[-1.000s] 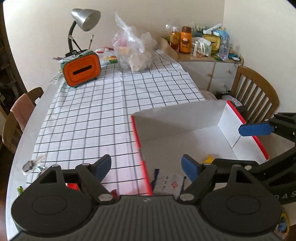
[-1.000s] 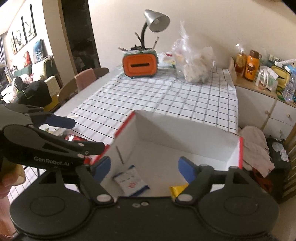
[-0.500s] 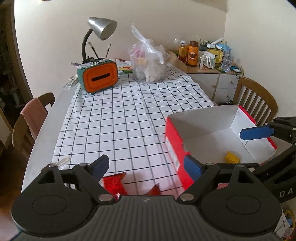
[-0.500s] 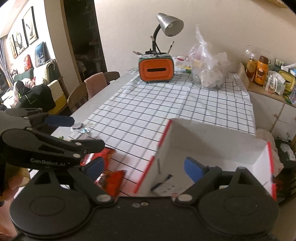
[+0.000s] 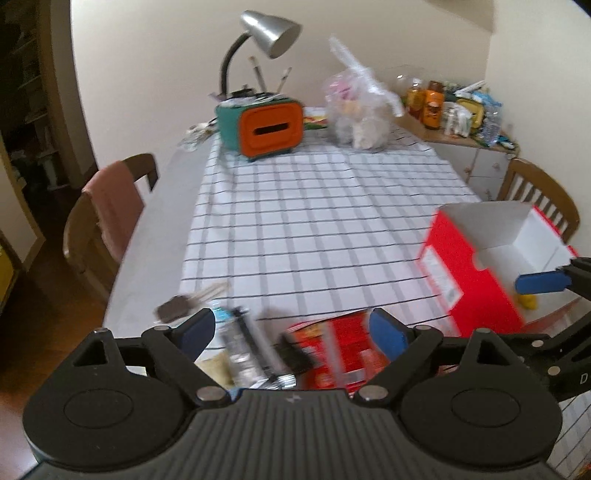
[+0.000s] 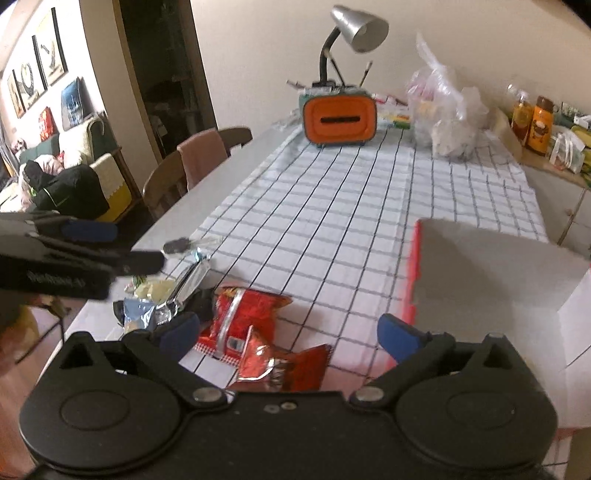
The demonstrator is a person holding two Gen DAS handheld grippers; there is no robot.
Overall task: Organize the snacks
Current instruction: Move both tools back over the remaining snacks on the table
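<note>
My left gripper [image 5: 291,330] hovers over a blurred heap of snacks at the table's near left: a red packet [image 5: 332,350] and silver and blue packets [image 5: 240,347]. Its jaws are opening with nothing pinched. My right gripper [image 6: 290,332] hangs above two red packets [image 6: 247,314], its jaws opening and holding nothing. Silver packets [image 6: 166,295] lie to their left. The red box [image 5: 461,273] with a white inside stands to the right, a small yellow snack [image 5: 528,301] in it. In the right wrist view the box [image 6: 480,277] fills the right side.
An orange tissue holder [image 5: 269,129] with a lamp [image 5: 269,29] and a plastic bag [image 5: 358,118] stand at the table's far end. Keys [image 5: 177,308] lie near the left edge. Chairs [image 5: 107,214] flank the table; a cluttered sideboard [image 5: 461,114] stands at the far right.
Both grippers have swung left, from over the box's inside to above the snack heap on the tablecloth. The box now sits off to the right. Both pairs of jaws stand wider.
</note>
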